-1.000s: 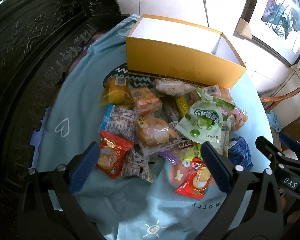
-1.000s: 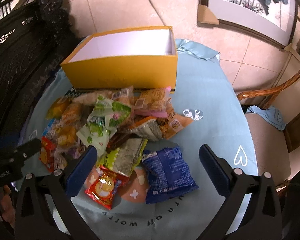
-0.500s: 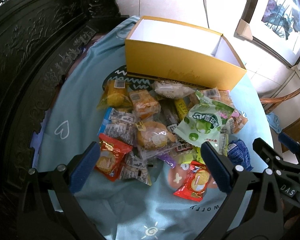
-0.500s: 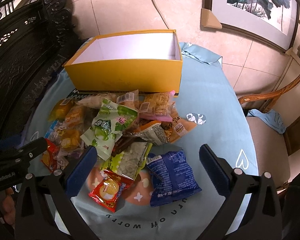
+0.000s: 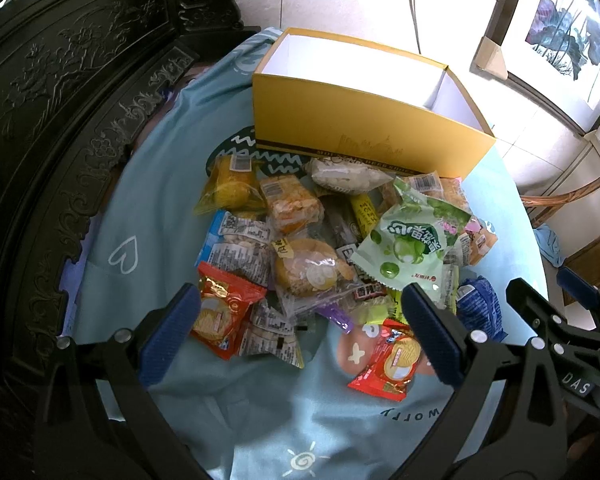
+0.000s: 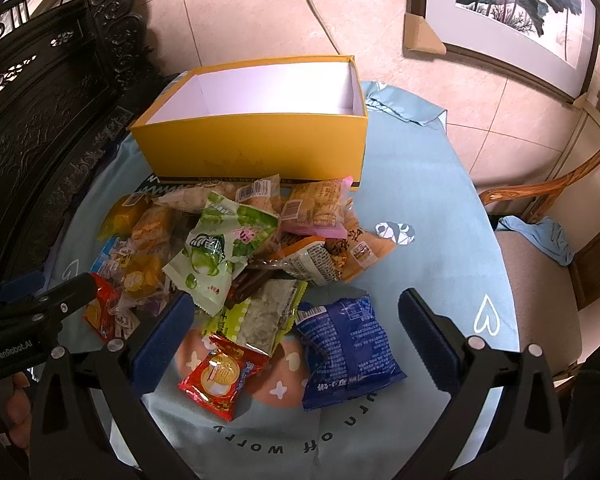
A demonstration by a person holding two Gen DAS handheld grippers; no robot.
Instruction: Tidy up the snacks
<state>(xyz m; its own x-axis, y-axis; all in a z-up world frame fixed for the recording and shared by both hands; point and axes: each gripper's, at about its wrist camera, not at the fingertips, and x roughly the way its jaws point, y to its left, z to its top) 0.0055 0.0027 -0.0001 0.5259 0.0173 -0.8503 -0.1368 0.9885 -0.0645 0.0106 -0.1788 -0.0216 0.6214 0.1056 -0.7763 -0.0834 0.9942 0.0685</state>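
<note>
While no packet has yet been taken up, the opening step of the sorting appears to be in hand: both claws are held spread and empty above the near edge of the snack pile (image 6: 236, 256). The left claw (image 5: 300, 332) is poised over the near left of the heap, with a red round-biscuit packet (image 5: 224, 320) just beside its left finger. The right claw (image 6: 296, 340) is poised over the near right, where a blue foil bag (image 6: 348, 352) and a second red packet (image 6: 220, 376) lie between its fingers in the view, apart from the rest.

The pile is spread on a round table covered by a light blue printed cloth (image 6: 428, 208), and reaches up to the front wall of a yellow cardboard box (image 6: 260, 148). The box is seen open, white inside, and nothing can be seen in it.

A descent onto one loose outlying packet is judged to be called for next, followed by a closing of the fingers across its width and a carry over the box wall. The packets are seen as crinkled, glossy, overlapping wrappers, a pale green bag (image 5: 412, 240) lying topmost; slipping or a double pick is thought likely within the heap.
</note>
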